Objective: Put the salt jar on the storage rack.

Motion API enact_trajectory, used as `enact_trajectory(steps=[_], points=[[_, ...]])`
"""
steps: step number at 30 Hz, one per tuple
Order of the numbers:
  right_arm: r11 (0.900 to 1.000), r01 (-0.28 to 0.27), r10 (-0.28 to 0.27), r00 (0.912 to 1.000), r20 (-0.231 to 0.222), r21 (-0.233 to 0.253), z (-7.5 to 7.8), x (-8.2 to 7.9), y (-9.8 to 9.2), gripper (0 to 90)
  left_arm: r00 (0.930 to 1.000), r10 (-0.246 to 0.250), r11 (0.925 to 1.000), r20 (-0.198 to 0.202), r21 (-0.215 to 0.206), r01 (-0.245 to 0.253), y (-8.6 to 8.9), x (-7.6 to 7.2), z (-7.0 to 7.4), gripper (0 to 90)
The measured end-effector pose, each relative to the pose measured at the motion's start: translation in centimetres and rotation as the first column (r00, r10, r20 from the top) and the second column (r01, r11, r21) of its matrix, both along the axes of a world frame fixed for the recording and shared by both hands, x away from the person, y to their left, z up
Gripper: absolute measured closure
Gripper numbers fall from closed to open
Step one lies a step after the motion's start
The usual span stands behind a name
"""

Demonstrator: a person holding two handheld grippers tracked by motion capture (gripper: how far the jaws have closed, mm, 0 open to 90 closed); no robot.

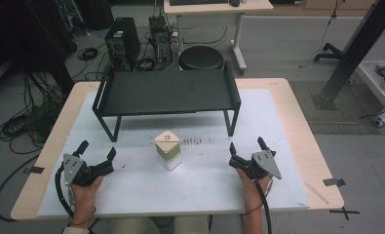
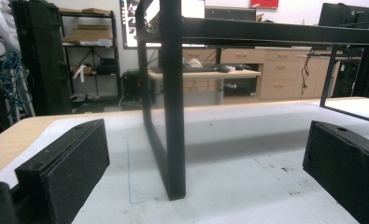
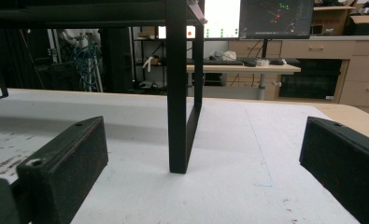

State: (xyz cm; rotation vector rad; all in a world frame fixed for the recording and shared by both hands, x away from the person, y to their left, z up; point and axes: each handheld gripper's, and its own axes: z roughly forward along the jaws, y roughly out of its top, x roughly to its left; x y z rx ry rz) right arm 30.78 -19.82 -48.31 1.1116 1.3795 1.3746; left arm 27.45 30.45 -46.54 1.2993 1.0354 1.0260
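A small box (image 1: pixel 168 150) stands upright on the white mat (image 1: pixel 131 185), near the middle of the table (image 1: pixel 297 131) and a bit closer to the person's edge. It has a three-cornered top with a cream lid, a green band under that, and a white bottom. Just behind it is a black shelf (image 1: pixel 165 92) on thin legs, toward the far edge of the table. The left gripper (image 1: pixel 98 155) rests near the left side of the table and the right gripper (image 1: pixel 246 146) near the right side, with the box between them. Both are well apart from it. Each gripper has its jaws spread wide and holds nothing. In the left gripper view, one leg of the shelf (image 2: pixel 173 116) stands right in front, and the right gripper view shows another leg (image 3: pixel 177 93) the same way. The box looks small and light, so I think it could tip or slide if it gets bumped from one side. It looks stiff, like hard plastic or card, and maybe a little smooth. The lid may just sit on top, so grabbing the lid could pull it off. A good place to hold it is low down, on two flat sides of the green and white part, with a soft squeeze. Keep clear of the shelf legs when lifting.
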Motion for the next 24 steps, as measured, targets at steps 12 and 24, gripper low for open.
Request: enact_trajectory(steps=[12,24], points=[[1.0,-0.01,0.01,0.9999,-0.002,0.001,0.01,0.02,-0.04,0.5,1.0,0.001,1.0,0.0,0.001,-0.001,0.0,-0.01,0.01,1.0],[1.0,-0.009,0.009,1.0,0.001,0.009,0.0,0.01,-0.09,1.0,1.0,0.001,1.0,0.0,0.001,-0.001,-0.01,0.0,0.01,1.0]])
